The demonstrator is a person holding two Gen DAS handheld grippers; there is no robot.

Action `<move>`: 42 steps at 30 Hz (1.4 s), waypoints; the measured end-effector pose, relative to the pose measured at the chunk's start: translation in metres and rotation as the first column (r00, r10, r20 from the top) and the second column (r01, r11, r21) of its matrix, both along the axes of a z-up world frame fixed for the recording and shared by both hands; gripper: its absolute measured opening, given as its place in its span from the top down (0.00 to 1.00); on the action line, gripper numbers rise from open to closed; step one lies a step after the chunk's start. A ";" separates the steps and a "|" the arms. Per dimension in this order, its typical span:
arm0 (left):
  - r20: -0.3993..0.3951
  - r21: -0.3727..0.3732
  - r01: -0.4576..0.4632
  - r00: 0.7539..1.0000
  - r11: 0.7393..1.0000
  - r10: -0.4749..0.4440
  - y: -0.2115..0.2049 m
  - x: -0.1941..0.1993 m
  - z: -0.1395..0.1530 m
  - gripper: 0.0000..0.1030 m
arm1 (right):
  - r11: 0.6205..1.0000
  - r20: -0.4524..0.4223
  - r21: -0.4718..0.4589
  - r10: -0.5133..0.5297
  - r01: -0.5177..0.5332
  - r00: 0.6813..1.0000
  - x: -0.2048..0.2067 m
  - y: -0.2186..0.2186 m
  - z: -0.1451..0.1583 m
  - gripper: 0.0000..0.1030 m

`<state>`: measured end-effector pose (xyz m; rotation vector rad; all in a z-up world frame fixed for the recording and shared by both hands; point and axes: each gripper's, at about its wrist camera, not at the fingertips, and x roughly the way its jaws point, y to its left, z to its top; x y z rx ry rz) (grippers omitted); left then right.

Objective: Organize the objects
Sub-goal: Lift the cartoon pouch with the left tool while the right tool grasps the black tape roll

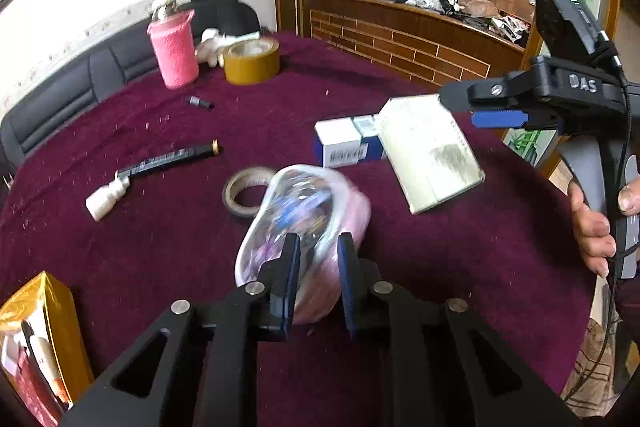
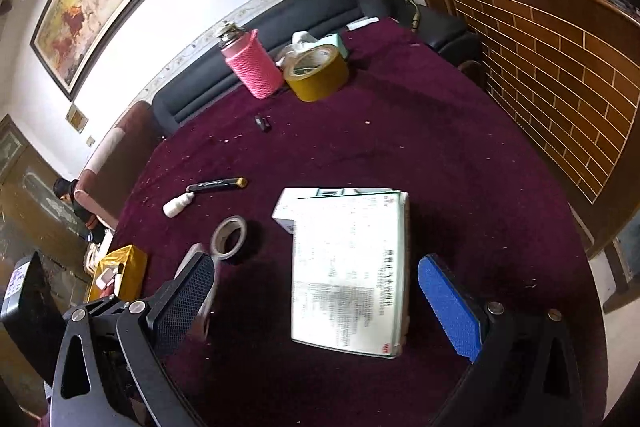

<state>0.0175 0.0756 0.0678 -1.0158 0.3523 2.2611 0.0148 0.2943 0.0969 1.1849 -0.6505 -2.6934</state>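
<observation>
On the maroon tablecloth (image 1: 460, 267), my left gripper (image 1: 319, 241) is shut on a clear plastic bag (image 1: 304, 203) of small coloured items with pink behind it. The bag sticks out forward between the blue pads. A flat white box (image 1: 428, 151) rests tilted, one end on a blue-and-white carton (image 1: 344, 143). My right gripper (image 1: 464, 107) hovers by that box's far corner. In the right wrist view the right gripper (image 2: 318, 261) stands wide open, and the white box (image 2: 348, 267) lies between its fingers without touching either pad.
Spread over the table are a small tape roll (image 1: 244, 193), a black pen (image 1: 172, 159), a white dropper bottle (image 1: 106, 197), a pink-sleeved bottle (image 1: 175, 47), a wide brown tape roll (image 1: 251, 61) and a gold box (image 1: 40, 339). A cluttered wooden counter (image 1: 400, 35) stands behind.
</observation>
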 end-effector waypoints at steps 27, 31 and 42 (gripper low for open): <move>0.055 -0.084 -0.039 0.998 0.996 0.043 0.013 -0.032 -0.040 0.20 | 0.997 -0.027 0.012 0.082 -0.081 0.996 -0.009 -0.027 0.013 0.00; 0.087 0.053 -0.156 0.985 0.986 0.151 -0.042 -0.010 -0.009 0.20 | 0.984 -0.011 0.076 0.163 -0.162 0.987 -0.021 -0.065 0.013 0.00; 0.048 0.178 -0.378 0.925 0.908 0.376 -0.171 0.057 0.030 0.20 | 0.910 0.144 0.282 0.272 -0.303 0.951 -0.093 -0.172 -0.033 0.00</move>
